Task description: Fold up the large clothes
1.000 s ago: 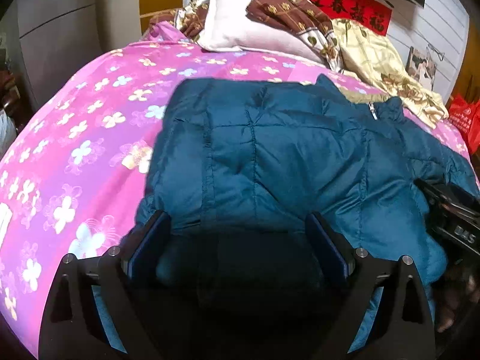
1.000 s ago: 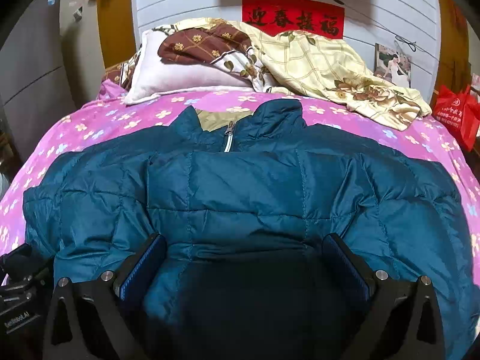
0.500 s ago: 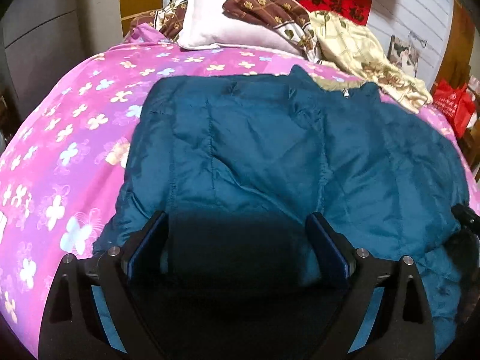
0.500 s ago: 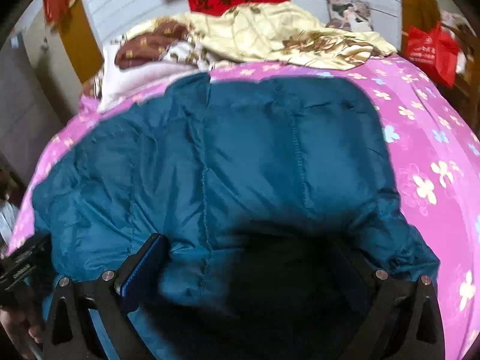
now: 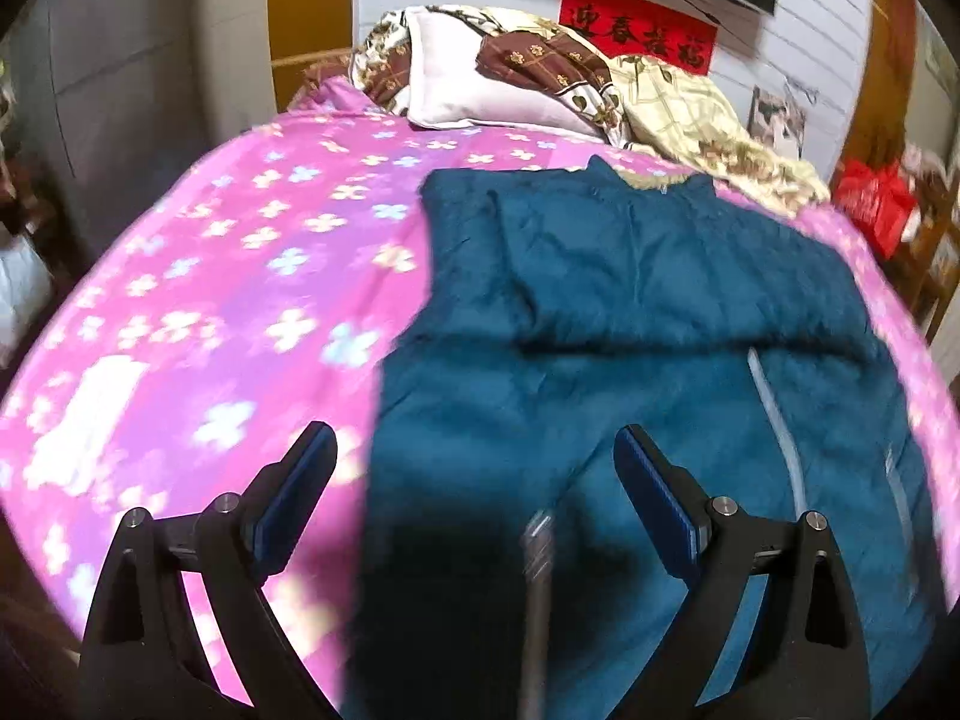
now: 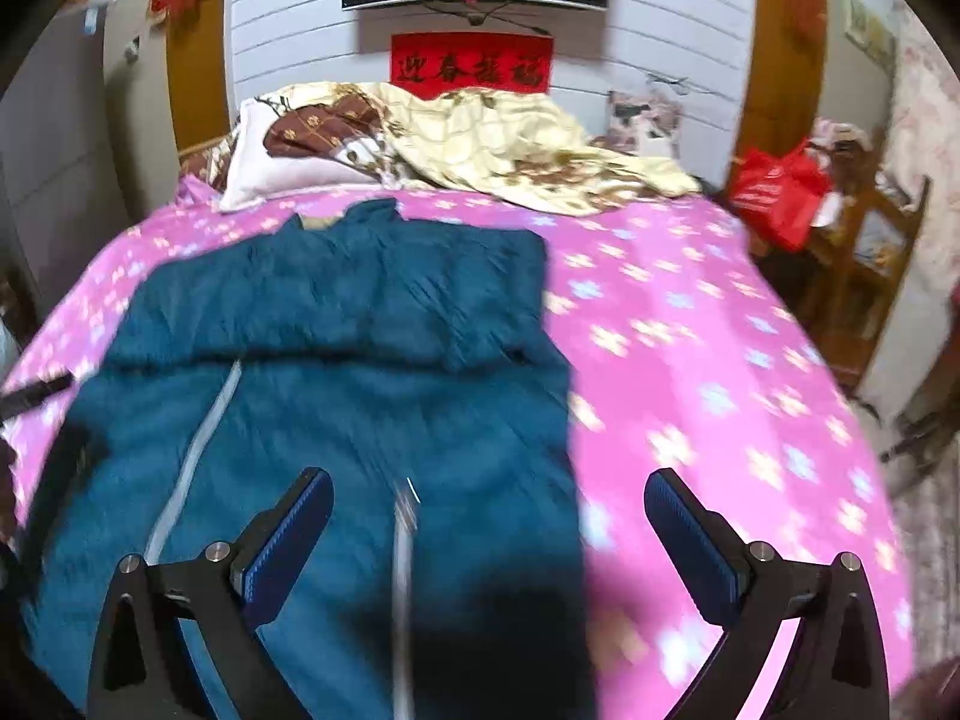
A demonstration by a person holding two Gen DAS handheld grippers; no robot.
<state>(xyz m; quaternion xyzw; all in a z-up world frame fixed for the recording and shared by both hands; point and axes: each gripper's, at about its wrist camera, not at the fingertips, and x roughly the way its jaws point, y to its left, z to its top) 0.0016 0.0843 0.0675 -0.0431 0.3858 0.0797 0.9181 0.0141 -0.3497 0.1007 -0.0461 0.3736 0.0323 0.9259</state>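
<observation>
While both sets of jaws gape wide with nothing between them, the left gripper point(image 5: 474, 474) and right gripper point(image 6: 489, 519) hang over the teal down jacket point(image 6: 360, 372), spread on the pink floral bed point(image 6: 690, 348), sleeves folded across its chest. Behind, a red banner point(image 6: 471, 66) carries black Chinese characters, too blurred to read.

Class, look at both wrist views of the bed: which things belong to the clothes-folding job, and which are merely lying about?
Belongs to the job:
- teal padded jacket, sleeves folded across its upper half
- left claw, open
- right claw, open

Just lying about:
- white pillow
- cream floral quilt
- red bag
- pink flowered bedspread, only the work surface
</observation>
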